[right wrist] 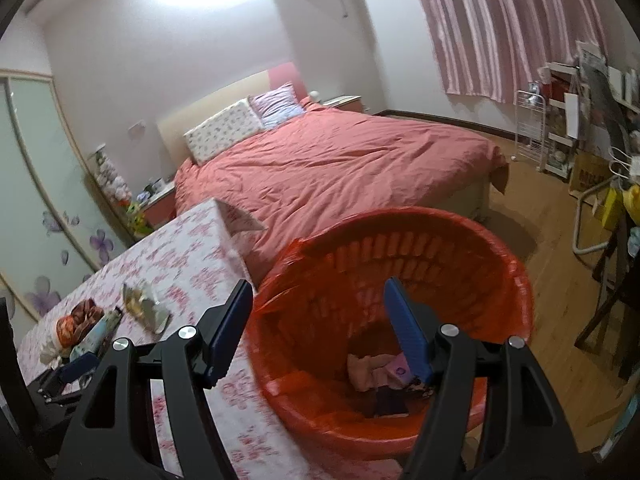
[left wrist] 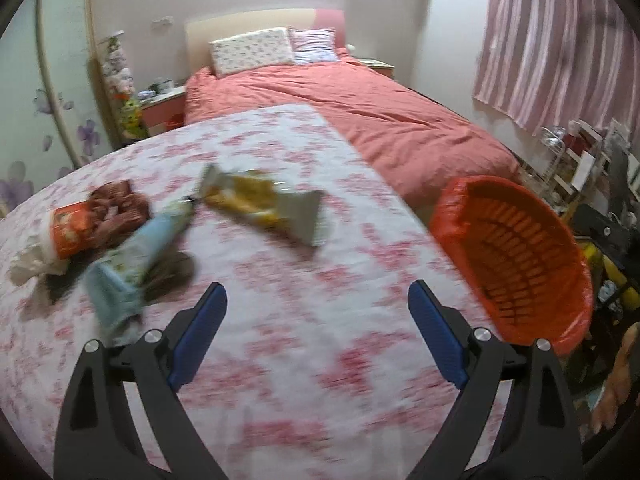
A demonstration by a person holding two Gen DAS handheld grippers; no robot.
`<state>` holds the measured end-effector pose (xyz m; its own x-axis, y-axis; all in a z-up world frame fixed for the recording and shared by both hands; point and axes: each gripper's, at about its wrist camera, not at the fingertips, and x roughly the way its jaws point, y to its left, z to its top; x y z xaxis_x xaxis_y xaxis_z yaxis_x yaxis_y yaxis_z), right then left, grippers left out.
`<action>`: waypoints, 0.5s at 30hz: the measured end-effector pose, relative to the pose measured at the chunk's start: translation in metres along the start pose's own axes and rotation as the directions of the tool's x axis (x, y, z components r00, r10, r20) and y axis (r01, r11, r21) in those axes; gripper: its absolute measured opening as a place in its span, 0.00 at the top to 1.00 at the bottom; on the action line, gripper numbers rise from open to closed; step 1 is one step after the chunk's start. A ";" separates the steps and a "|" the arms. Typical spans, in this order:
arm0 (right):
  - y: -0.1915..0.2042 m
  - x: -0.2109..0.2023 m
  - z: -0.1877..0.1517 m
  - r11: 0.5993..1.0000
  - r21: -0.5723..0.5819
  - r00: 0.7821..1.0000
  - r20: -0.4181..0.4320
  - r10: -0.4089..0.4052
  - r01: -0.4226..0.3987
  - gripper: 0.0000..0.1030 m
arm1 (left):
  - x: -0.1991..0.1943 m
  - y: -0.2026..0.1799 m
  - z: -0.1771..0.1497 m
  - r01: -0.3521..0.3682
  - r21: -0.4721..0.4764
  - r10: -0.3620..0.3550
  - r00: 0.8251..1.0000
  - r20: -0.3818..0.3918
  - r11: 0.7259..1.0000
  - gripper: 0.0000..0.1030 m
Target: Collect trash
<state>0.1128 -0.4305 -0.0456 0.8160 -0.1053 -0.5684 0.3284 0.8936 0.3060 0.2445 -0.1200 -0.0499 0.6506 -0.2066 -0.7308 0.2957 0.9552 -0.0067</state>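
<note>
On the pink-flowered tablecloth [left wrist: 304,344] lies a yellow snack wrapper [left wrist: 256,200]. Left of it are a pale blue packet [left wrist: 136,256], a brown and orange wrapper [left wrist: 92,220] and white tissue [left wrist: 28,264]. My left gripper [left wrist: 317,286] hangs open above the cloth, short of the litter, with nothing between its fingers. An orange slatted basket [left wrist: 516,256] with a red liner stands off the table's right edge. My right gripper [right wrist: 318,282] is open over the basket's [right wrist: 460,248] near rim. Pink and dark scraps [right wrist: 380,372] lie at the basket's bottom. The wrappers [right wrist: 144,304] show far left in the right wrist view.
A bed with a coral duvet [right wrist: 340,168] stands behind the table. A white wire rack [right wrist: 532,132], cluttered shelves and a chair frame [right wrist: 592,220] line the right side on the wooden floor [right wrist: 560,304]. A person's hand [left wrist: 616,380] shows at the right edge.
</note>
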 end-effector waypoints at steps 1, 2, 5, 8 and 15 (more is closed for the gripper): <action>0.003 0.001 -0.001 1.000 -0.006 1.000 -0.004 0.003 -0.003 0.34 | -0.001 0.008 -0.002 -0.012 -0.011 0.012 1.000 0.001 1.000 0.11; 0.008 0.002 -0.003 1.000 -0.015 1.000 -0.011 0.011 -0.011 0.34 | -0.002 0.015 -0.003 -0.021 -0.022 0.021 1.000 0.000 1.000 0.11; 0.023 0.004 -0.008 0.998 -0.044 0.999 -0.034 0.032 -0.034 0.34 | -0.006 0.048 -0.009 -0.064 -0.074 0.063 0.998 -0.007 0.995 0.11; 0.040 0.009 -0.013 0.995 -0.082 0.997 -0.058 0.053 -0.058 0.34 | -0.008 0.082 -0.016 -0.114 -0.128 0.115 0.993 -0.006 0.985 0.11; 0.081 0.022 -0.029 0.982 -0.153 0.989 -0.119 0.092 -0.110 0.34 | -0.002 0.145 -0.026 -0.136 -0.256 0.129 0.991 -0.043 0.957 0.21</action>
<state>0.1431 -0.3478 -0.0555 0.7802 0.0306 -0.6248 0.1599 0.9559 0.2464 0.2675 0.0242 -0.0668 0.6523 -0.0725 -0.7545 0.0157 0.9965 -0.0823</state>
